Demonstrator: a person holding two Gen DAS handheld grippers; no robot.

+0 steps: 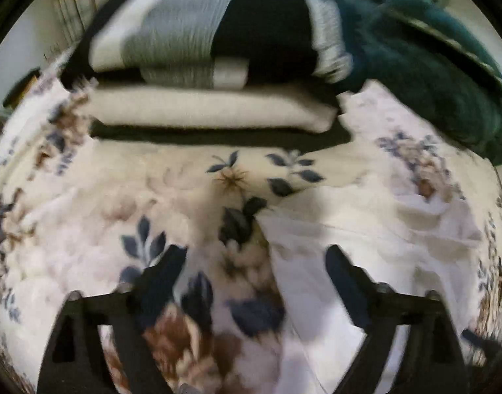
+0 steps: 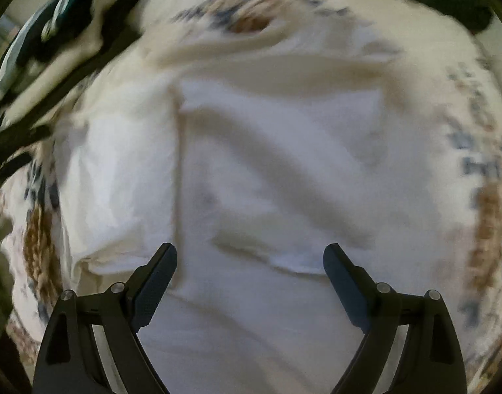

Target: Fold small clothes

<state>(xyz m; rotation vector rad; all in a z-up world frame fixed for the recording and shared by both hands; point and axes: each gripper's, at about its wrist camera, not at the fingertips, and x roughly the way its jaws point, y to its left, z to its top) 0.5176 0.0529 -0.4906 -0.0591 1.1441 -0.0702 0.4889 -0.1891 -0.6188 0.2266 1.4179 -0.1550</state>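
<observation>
A white garment (image 2: 267, 170) lies spread on the floral bedspread (image 1: 86, 197), wrinkled, with a seam running down its left part. My right gripper (image 2: 251, 256) is open just above it, holding nothing. In the left wrist view the same white garment (image 1: 366, 246) lies at the lower right. My left gripper (image 1: 256, 256) is open and empty over the bedspread, at the garment's left edge. Both views are blurred by motion.
A stack of folded clothes (image 1: 201, 75), grey, white, black and cream, stands at the far side of the bed. A dark green garment (image 1: 431, 65) lies in a heap to its right. The stack shows at the right wrist view's upper left (image 2: 54, 32).
</observation>
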